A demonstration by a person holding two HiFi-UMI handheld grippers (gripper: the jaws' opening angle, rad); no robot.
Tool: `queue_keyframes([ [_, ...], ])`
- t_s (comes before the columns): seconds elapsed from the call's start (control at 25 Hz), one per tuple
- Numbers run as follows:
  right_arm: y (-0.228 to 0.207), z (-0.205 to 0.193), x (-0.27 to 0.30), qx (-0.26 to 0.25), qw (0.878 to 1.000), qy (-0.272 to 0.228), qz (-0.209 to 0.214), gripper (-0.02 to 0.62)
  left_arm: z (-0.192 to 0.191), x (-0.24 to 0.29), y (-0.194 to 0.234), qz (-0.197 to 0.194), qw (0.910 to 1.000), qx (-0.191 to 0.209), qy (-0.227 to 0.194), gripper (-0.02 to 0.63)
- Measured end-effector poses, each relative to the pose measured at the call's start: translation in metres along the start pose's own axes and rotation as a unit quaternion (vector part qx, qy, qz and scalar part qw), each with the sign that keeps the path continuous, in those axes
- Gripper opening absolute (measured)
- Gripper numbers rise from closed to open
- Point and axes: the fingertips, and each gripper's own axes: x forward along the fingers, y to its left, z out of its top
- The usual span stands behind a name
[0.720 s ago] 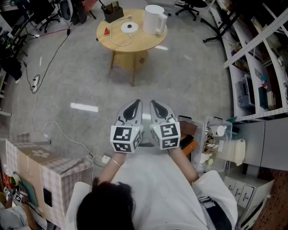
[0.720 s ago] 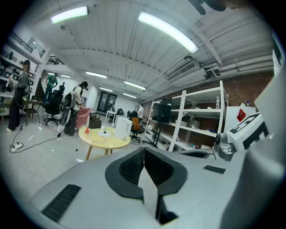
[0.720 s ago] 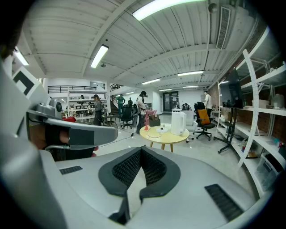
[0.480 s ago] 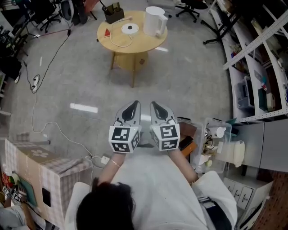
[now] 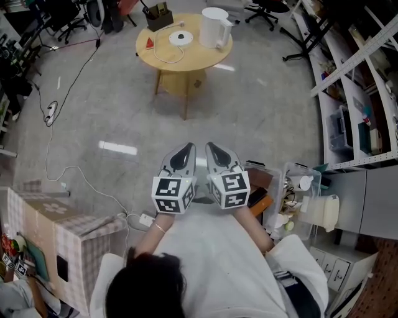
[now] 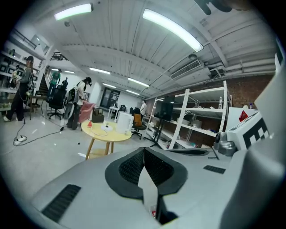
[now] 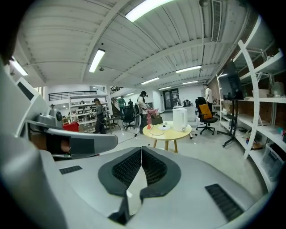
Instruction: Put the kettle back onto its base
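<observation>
Both left tongs and right tongs clenched, empty, near body. White kettle far off at 12 o'clock on round worktop, base near at its 9. Risk: off-centre landing tips kettle.

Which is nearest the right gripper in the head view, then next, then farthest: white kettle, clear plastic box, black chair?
1. Clear plastic box: on the floor, just right of the right gripper.
2. White kettle: ahead, on the round table.
3. Black chair: beyond the table, at the top edge.
</observation>
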Motion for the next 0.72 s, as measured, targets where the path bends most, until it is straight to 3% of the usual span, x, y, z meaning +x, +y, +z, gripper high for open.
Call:
queue_keyframes([
  [0.72,-0.021,0.001,0.015,-0.007,1.0,0.01,-0.026,0.026,-0.002,0.024,0.013,-0.001,0.9998,-0.004,0.018,0.026],
])
